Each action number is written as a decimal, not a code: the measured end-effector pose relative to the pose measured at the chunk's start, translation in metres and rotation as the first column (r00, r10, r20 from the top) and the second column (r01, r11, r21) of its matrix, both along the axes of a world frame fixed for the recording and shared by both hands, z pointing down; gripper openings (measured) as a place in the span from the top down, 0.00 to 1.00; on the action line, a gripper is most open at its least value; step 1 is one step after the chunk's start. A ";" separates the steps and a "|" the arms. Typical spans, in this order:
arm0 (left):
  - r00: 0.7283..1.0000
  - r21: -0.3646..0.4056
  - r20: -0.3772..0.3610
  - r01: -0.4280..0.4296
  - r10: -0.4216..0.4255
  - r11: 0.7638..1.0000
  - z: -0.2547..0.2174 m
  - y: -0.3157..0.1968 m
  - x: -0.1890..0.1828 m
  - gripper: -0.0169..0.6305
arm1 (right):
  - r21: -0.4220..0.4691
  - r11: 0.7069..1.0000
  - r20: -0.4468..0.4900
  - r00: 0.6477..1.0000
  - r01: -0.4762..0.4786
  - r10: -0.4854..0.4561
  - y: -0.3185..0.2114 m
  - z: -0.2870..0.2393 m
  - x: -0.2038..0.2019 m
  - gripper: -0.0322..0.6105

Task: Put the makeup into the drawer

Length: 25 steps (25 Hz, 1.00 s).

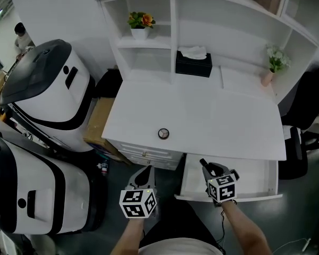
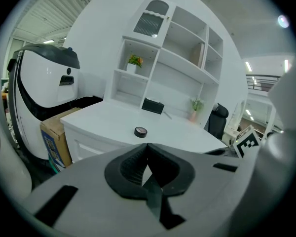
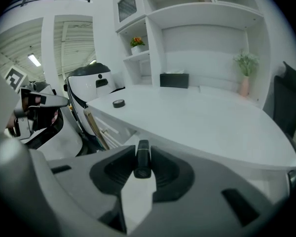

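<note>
Dark makeup tube is clamped btw the jaws of our right hand-held gripper, w/ the tube end poking out past them. That gripper hangs over the open drawer under the white tabletop. A round compact lies on the tabletop, well apart. Our left hand-held gripper has its jaws together, nothing in them, just left of the drawer.
</note>
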<state>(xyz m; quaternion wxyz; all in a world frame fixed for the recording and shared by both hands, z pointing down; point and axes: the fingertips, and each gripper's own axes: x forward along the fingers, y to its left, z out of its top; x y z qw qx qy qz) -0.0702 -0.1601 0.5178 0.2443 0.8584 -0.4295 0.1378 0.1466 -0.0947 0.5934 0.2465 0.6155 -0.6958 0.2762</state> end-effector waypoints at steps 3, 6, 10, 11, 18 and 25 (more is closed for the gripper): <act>1.000 -0.010 0.006 0.016 -0.016 1.000 0.004 0.001 -0.005 0.97 | -0.043 0.999 -0.004 1.000 0.023 -0.023 -0.001 0.016 0.000 0.79; 0.999 -0.023 0.016 0.030 -0.029 0.999 0.008 -0.001 -0.008 0.97 | -0.080 0.996 -0.010 0.999 0.036 -0.037 -0.005 0.030 0.001 0.79; 0.999 -0.037 0.027 0.044 -0.043 0.998 0.012 -0.005 -0.007 0.97 | -0.114 0.992 -0.021 0.998 0.053 -0.056 -0.014 0.046 0.003 0.79; 0.999 -0.040 0.029 0.046 -0.045 0.998 0.013 -0.006 -0.006 0.97 | -0.118 0.991 -0.021 0.998 0.058 -0.060 -0.017 0.050 0.003 0.79; 0.998 -0.061 0.049 0.050 -0.047 0.997 0.022 -0.012 0.004 0.97 | -0.165 0.983 -0.034 0.995 0.085 -0.092 -0.027 0.073 0.005 0.79; 0.995 -0.081 0.068 0.074 -0.068 0.994 0.032 -0.023 0.006 0.97 | -0.217 0.969 -0.040 0.991 0.115 -0.126 -0.036 0.096 0.008 0.79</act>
